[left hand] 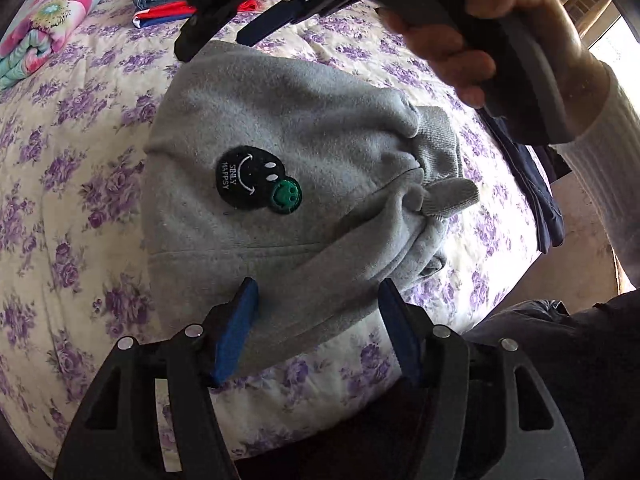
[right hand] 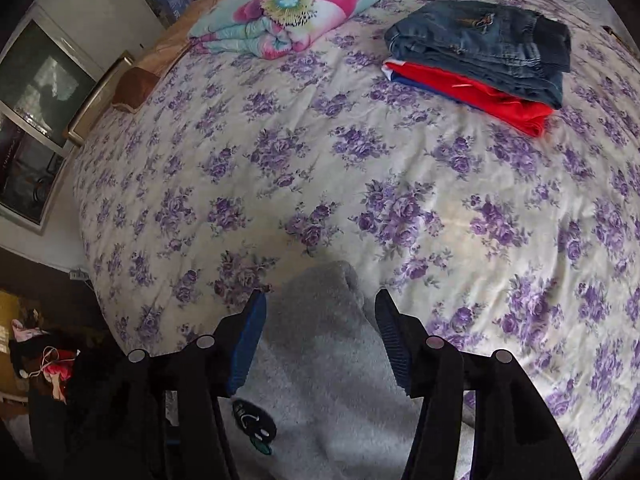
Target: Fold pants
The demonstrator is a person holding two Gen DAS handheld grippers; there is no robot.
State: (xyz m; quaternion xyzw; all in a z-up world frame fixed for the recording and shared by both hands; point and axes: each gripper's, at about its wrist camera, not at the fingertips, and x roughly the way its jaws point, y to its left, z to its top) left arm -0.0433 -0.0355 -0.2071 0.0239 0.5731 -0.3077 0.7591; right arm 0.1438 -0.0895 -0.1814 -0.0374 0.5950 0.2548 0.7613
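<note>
Grey pants [left hand: 280,152] folded on floral bedspread [left hand: 80,128].
Left gripper [left hand: 316,300] part open over pants' near edge, gripping nothing; right gripper [right hand: 320,312] part open, empty, above pants.

Pants [left hand: 280,184] lie folded on the bed [left hand: 80,184], near edge, directly under my left gripper [left hand: 316,300]; its fingers straddle the near fold without pinching it. Cuffs [left hand: 444,192] bunch at the pants' right end. My right gripper [right hand: 320,312] hangs over the pants' far end, jaws apart, cloth between them but not pinched. Stack of folded clothes [right hand: 480,60] sits far right on the bed. Rolled quilt [right hand: 288,8] lies far left of that stack, at the bed's far edge.
</note>
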